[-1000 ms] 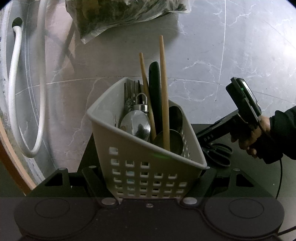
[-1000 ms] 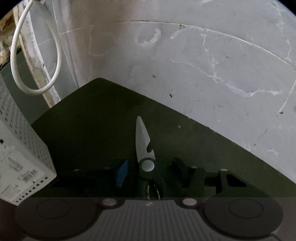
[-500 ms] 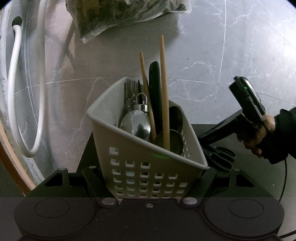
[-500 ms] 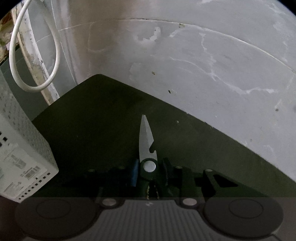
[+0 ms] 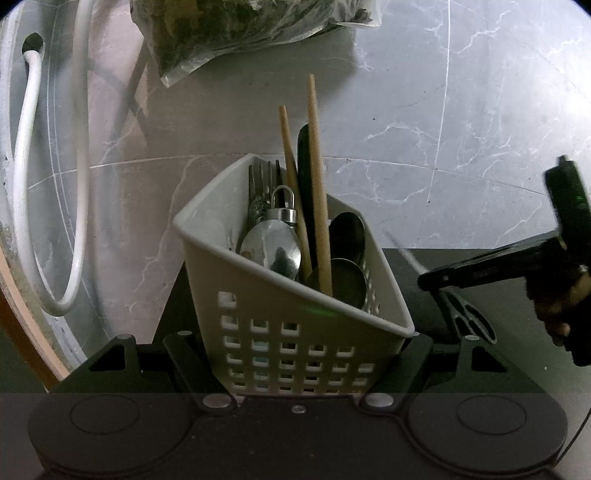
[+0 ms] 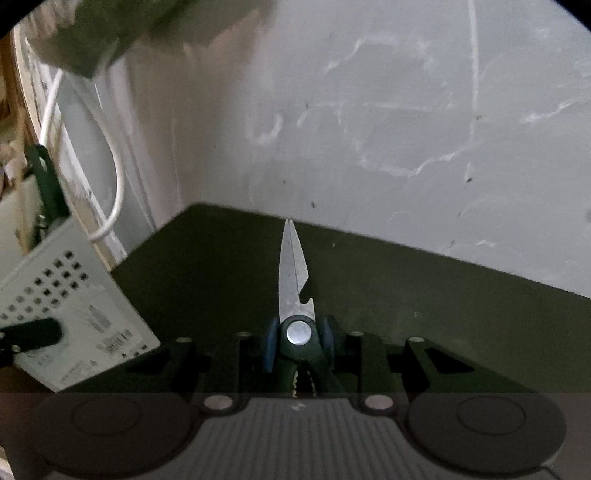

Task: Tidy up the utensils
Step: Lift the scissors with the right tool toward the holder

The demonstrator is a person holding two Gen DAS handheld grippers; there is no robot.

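Note:
My left gripper (image 5: 295, 354) is shut on a white perforated caddy (image 5: 295, 343) that stands upright on a dark mat. The caddy holds spoons (image 5: 271, 251), forks (image 5: 262, 184), two wooden chopsticks (image 5: 317, 184) and a dark handle. My right gripper (image 6: 297, 343) is shut on kitchen scissors (image 6: 293, 269) at their pivot, with the closed blades pointing forward above the mat. In the left wrist view the right gripper (image 5: 439, 280) hangs to the right of the caddy with the scissor handles (image 5: 469, 317) below it. The caddy also shows at the left of the right wrist view (image 6: 74, 306).
The dark mat (image 6: 406, 295) lies on a grey marble surface (image 5: 424, 147). A white hose (image 5: 33, 184) loops at the left. A clear bag of dark greens (image 5: 240, 26) lies beyond the caddy.
My right gripper closed on the scissors and lifted them, tilting up and moving right, away from the caddy. The left gripper and caddy have not moved.

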